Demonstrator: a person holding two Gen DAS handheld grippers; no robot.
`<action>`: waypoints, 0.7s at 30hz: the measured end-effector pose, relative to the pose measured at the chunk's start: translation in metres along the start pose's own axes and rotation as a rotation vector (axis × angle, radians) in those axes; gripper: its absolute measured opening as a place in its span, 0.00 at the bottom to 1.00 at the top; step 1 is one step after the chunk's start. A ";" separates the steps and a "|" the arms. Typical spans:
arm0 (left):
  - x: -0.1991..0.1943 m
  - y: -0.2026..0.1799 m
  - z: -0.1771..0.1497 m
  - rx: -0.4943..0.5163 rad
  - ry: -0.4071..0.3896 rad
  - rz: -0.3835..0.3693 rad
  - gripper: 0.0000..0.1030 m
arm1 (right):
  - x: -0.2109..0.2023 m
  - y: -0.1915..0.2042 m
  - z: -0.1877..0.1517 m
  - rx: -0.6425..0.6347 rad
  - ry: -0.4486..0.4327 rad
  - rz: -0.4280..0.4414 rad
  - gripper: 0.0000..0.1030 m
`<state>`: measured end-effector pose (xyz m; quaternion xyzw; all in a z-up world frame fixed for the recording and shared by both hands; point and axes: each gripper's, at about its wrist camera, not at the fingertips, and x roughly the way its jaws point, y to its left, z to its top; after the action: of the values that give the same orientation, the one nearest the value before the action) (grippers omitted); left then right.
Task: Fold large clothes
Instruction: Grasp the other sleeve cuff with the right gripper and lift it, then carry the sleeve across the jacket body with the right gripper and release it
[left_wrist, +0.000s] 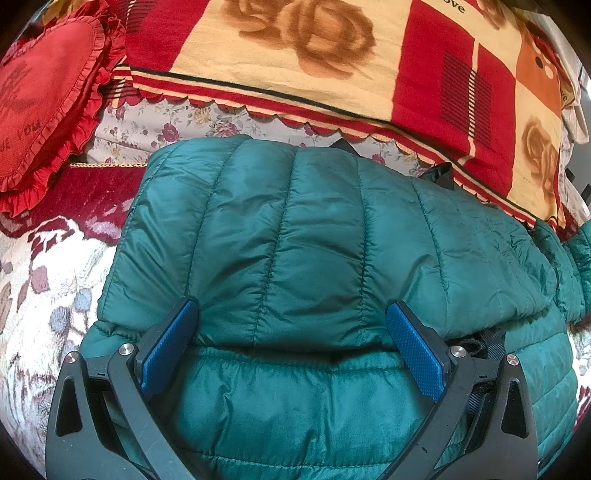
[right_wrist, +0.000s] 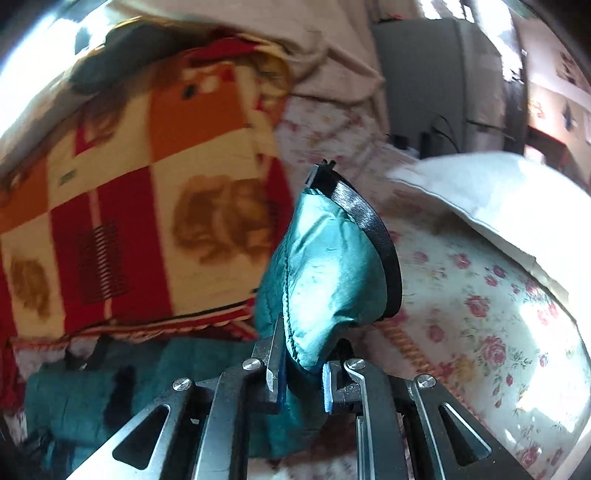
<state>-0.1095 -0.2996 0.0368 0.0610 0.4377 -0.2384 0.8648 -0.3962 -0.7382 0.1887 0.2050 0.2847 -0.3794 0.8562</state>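
Observation:
A teal quilted puffer jacket (left_wrist: 314, 236) lies spread on the bed, filling the middle of the left wrist view. My left gripper (left_wrist: 291, 321) hangs just over its near part, open wide, the blue pads (left_wrist: 170, 343) apart with jacket fabric below and between them. In the right wrist view my right gripper (right_wrist: 304, 373) is shut on a sleeve end of the jacket (right_wrist: 325, 273), teal with a black cuff band (right_wrist: 373, 229), lifted above the bed. The rest of the jacket (right_wrist: 110, 391) lies low at the left.
A red, cream and orange rose-pattern blanket (left_wrist: 332, 62) lies behind the jacket. A red frilled heart cushion (left_wrist: 48, 107) sits far left. A floral sheet (right_wrist: 480, 302) and a white pillow (right_wrist: 498, 199) lie to the right, with dark furniture (right_wrist: 436, 81) beyond.

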 end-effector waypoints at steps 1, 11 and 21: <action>0.000 0.000 0.000 0.000 0.000 0.000 0.99 | -0.002 0.006 -0.001 -0.013 0.003 0.007 0.13; -0.001 0.001 0.000 0.001 0.000 0.001 0.99 | -0.020 0.064 -0.018 -0.114 0.037 0.087 0.13; -0.002 -0.002 0.001 0.009 0.006 0.017 0.99 | -0.021 0.122 -0.036 -0.208 0.090 0.173 0.13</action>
<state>-0.1103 -0.3007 0.0387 0.0694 0.4386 -0.2328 0.8652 -0.3268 -0.6298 0.1916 0.1555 0.3418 -0.2632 0.8887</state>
